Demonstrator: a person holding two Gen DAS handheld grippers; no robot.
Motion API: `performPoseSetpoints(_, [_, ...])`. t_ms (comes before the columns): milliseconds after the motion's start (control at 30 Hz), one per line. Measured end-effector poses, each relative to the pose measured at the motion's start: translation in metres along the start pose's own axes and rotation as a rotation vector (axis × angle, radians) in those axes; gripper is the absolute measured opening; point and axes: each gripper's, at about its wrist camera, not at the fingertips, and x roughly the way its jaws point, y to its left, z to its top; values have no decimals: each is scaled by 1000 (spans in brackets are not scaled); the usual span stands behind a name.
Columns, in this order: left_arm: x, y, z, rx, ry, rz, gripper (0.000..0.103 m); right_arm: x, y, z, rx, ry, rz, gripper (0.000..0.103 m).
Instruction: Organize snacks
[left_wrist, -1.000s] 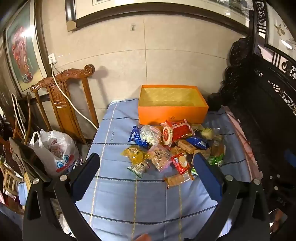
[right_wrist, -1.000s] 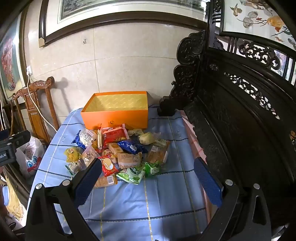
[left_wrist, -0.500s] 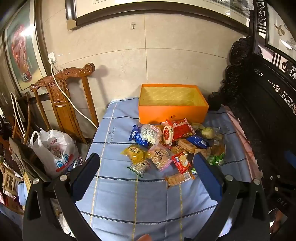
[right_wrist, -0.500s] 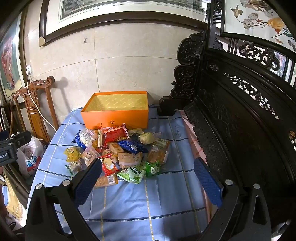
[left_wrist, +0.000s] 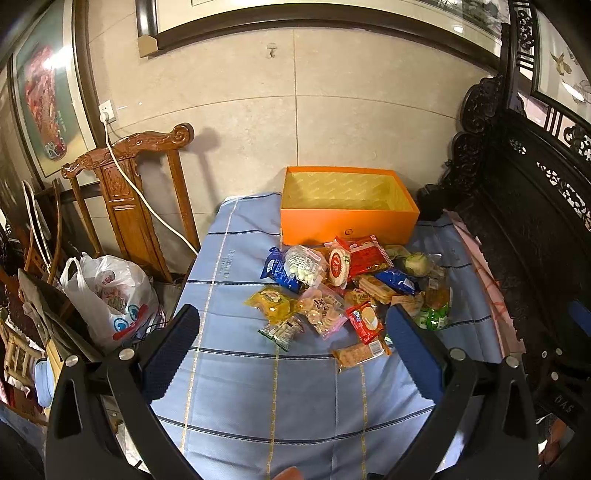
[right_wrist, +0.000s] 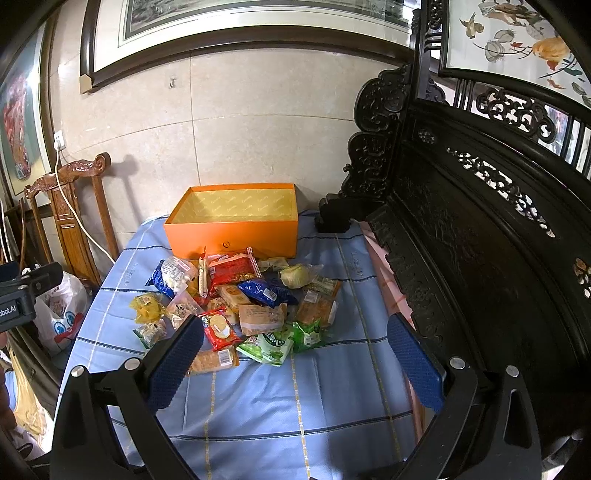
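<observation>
Left wrist view: almost nothing is changed from a second ago; only a slight drift of the framing is seen, and no packet is displaced.
Snacks: the snack pile (left_wrist: 351, 288) is left heaped mid-table on the blue cloth (left_wrist: 258, 398), just in front of the orange box (left_wrist: 347, 218).
Box: its yellow interior is seen bare, so the sorting is judged not yet begun.
Left gripper (left_wrist: 291, 354): jaws are spread wide, nothing is held or touched; it is kept above the near cloth.
Right gripper (right_wrist: 295, 365): jaws are likewise spread wide and empty, short of the pile.
Surroundings: a wooden chair (left_wrist: 136, 192) and a plastic bag (left_wrist: 110, 295) are seen to the left.
</observation>
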Motion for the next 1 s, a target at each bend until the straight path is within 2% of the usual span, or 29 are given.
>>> performPoseSetpoints(1000, [4, 12, 5, 5, 8, -16, 99, -2, 19, 3, -27, 0, 1, 99])
